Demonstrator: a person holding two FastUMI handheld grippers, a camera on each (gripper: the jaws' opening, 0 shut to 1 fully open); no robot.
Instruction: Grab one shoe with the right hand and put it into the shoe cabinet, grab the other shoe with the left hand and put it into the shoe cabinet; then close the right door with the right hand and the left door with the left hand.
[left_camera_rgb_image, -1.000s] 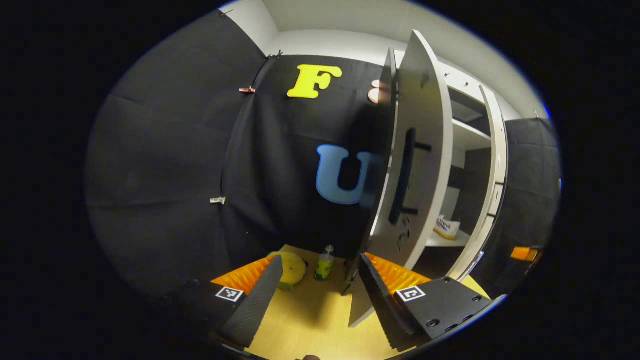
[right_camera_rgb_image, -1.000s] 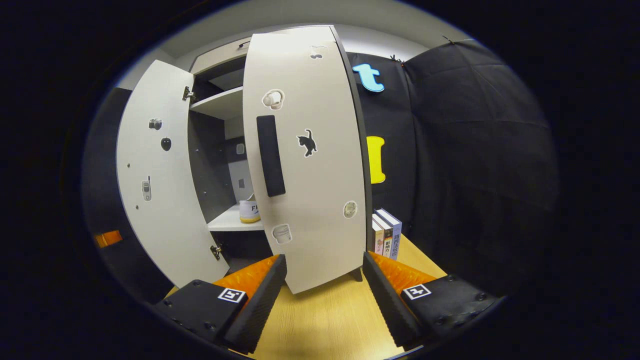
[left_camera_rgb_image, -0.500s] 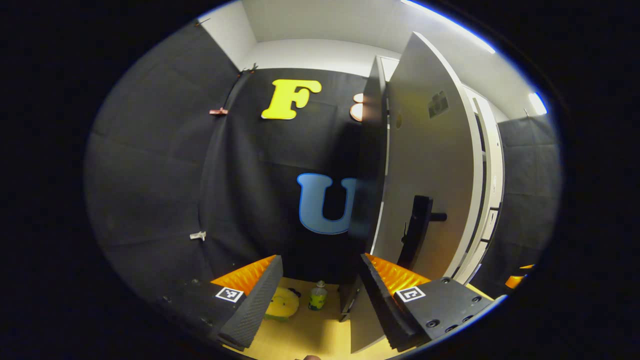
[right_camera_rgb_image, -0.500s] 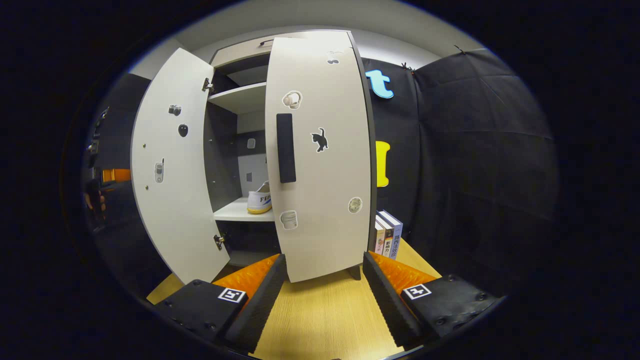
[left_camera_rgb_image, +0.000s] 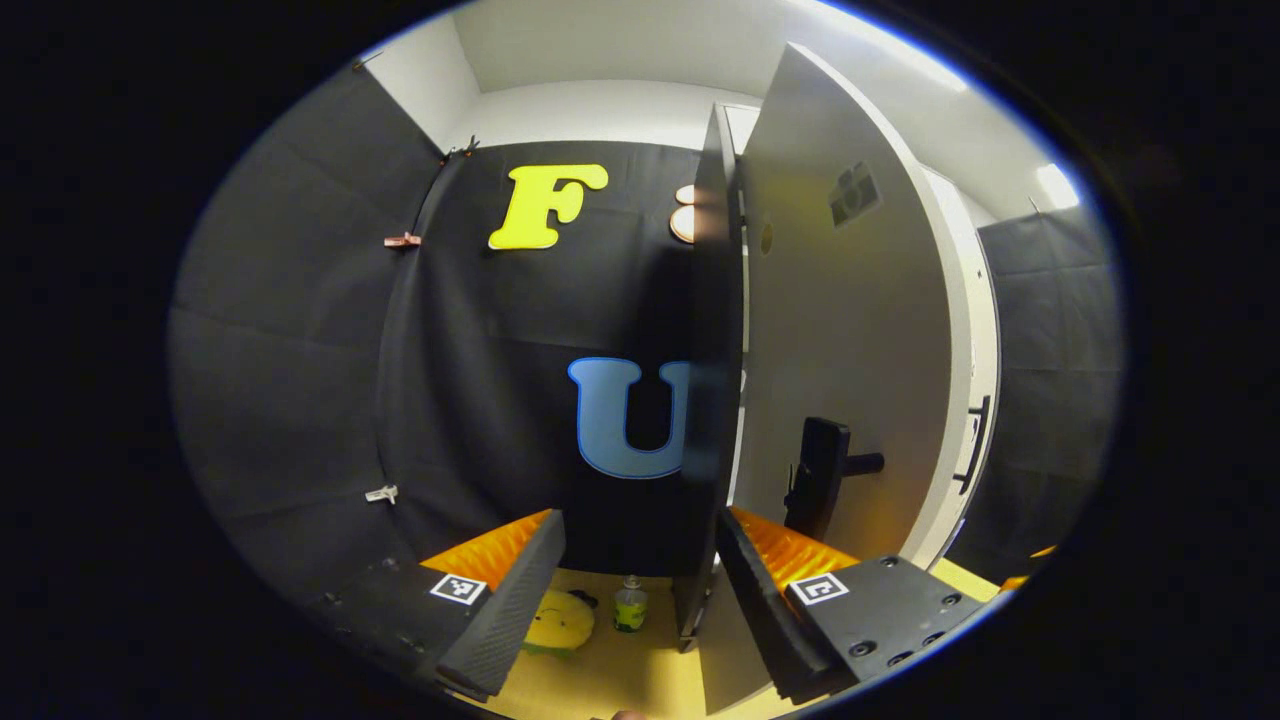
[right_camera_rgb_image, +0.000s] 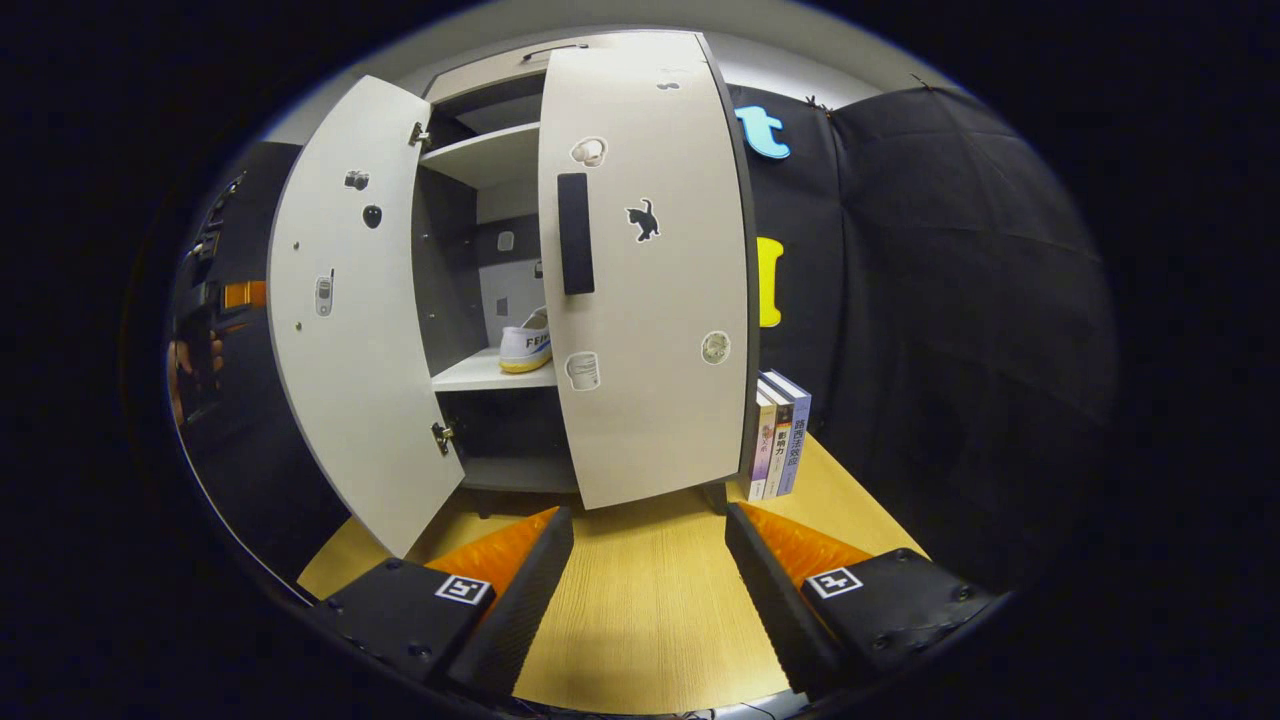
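The shoe cabinet (right_camera_rgb_image: 480, 110) stands on the wooden table with both doors ajar. A white shoe (right_camera_rgb_image: 527, 345) with a yellow sole rests on its middle shelf (right_camera_rgb_image: 480, 375), partly hidden behind the right door (right_camera_rgb_image: 650, 300). That door's dark handle (right_camera_rgb_image: 574, 233) faces my right gripper (right_camera_rgb_image: 650, 590), which hangs open and empty over the table, well short of the door. In the left gripper view the left door (left_camera_rgb_image: 850, 330) rises close ahead with its handle (left_camera_rgb_image: 815, 475) just beyond my open, empty left gripper (left_camera_rgb_image: 635, 590). The left door (right_camera_rgb_image: 350, 330) swings out toward the front.
Three upright books (right_camera_rgb_image: 780, 435) stand right of the cabinet. A yellow plush toy (left_camera_rgb_image: 560, 625) and a small green bottle (left_camera_rgb_image: 630, 605) sit on the table left of it. A hand (right_camera_rgb_image: 195, 355) holding the other gripper appears behind the left door. Black cloth walls surround the booth.
The left door has swung further toward shut, hiding the shelf and shoe from the left gripper, which rose alongside it. The right gripper drew back from the right door, uncovering more table.
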